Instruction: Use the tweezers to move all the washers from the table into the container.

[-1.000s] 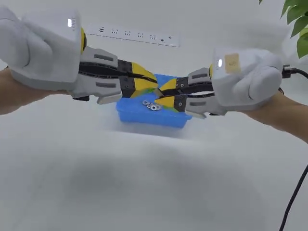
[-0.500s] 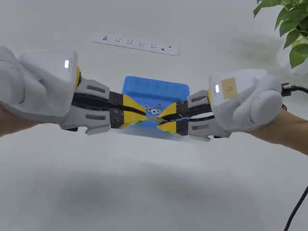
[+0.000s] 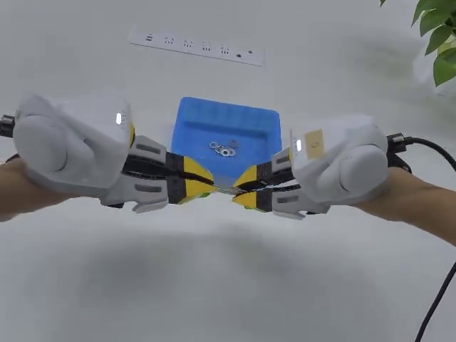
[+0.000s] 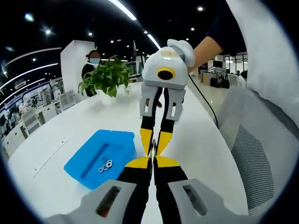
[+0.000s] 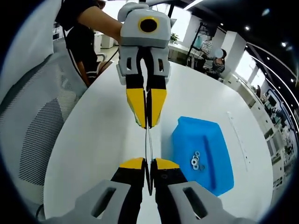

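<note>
A blue container [image 3: 246, 125] sits on the white table [image 3: 214, 285] with several washers [image 3: 224, 149] in it. On the near side of it my two grippers point at each other, tip to tip. A thin pair of metal tweezers [image 3: 224, 189] bridges the small gap between them. The left gripper [image 3: 205, 187] is shut on one end and the right gripper [image 3: 241, 193] is shut on the other. In the left gripper view the tweezers [image 4: 153, 147] run from my jaws to the right gripper [image 4: 154, 136], with the container [image 4: 88, 161] at lower left. The right gripper view shows the tweezers [image 5: 148, 140] and the washers [image 5: 196, 162].
A white power strip [image 3: 196, 45] lies beyond the container. A potted plant [image 3: 440, 43] stands at the far right, and a black cable [image 3: 434, 306] trails from the right gripper. A mesh chair [image 5: 42, 121] stands by the table edge. A person [image 4: 92, 65] stands behind the plant.
Both grippers have drawn back from above the container toward me, still tip to tip. The container and its washers now lie uncovered beyond them.
</note>
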The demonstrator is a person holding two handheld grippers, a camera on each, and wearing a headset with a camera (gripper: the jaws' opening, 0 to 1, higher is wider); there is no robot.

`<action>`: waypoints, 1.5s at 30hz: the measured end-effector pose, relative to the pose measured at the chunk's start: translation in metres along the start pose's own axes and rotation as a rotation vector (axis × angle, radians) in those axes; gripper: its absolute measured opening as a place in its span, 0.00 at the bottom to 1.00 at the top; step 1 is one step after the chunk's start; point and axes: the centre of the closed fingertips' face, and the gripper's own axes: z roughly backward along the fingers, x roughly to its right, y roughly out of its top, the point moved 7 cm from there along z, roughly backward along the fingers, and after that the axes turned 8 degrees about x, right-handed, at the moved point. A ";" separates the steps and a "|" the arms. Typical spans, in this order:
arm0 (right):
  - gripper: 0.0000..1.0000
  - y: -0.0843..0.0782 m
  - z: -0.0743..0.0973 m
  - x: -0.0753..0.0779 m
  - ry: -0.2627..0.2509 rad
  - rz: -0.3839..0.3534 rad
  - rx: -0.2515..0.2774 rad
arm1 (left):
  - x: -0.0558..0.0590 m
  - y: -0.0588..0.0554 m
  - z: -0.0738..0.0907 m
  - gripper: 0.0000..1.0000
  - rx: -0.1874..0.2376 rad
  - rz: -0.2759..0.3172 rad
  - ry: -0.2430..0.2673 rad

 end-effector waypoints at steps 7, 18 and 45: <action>0.08 -0.018 -0.012 -0.001 0.017 -0.016 -0.076 | -0.004 -0.026 -0.014 0.06 -0.042 0.032 -0.024; 0.08 -0.023 -0.027 -0.002 0.048 -0.038 -0.065 | -0.005 -0.039 -0.018 0.04 -0.090 0.059 -0.013; 0.12 -0.027 -0.030 -0.002 0.017 -0.070 -0.093 | -0.011 -0.051 -0.021 0.04 -0.110 0.114 0.025</action>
